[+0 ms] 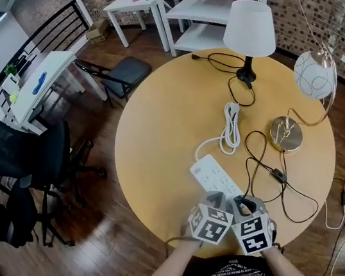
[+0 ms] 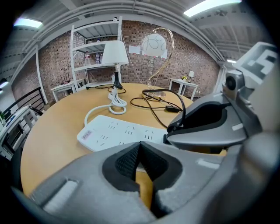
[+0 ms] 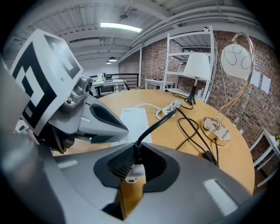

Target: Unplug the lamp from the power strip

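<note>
White power strip (image 1: 214,174), black lamp cord (image 3: 157,125), yellow-tan table (image 1: 159,136), white shade (image 1: 248,28), brass base (image 1: 286,133)

On the round table (image 1: 153,137) stand two lamps, one white-shaded lamp (image 1: 248,28) and one gold lamp (image 1: 312,75) with a globe shade; on it lie one power strip (image 1: 214,174), one coiled white cord (image 1: 231,128), two black cords (image 1: 275,173) and one black plug (image 3: 137,148); at the table's near edge are two grippers, the left gripper (image 2: 139,151) and the right gripper (image 3: 134,159). Beside the table stands one dark-seated chair (image 1: 124,73); beyond the table are one white shelving unit (image 1: 203,5), one small white table (image 1: 138,2) and one white desk (image 1: 43,80).
</note>
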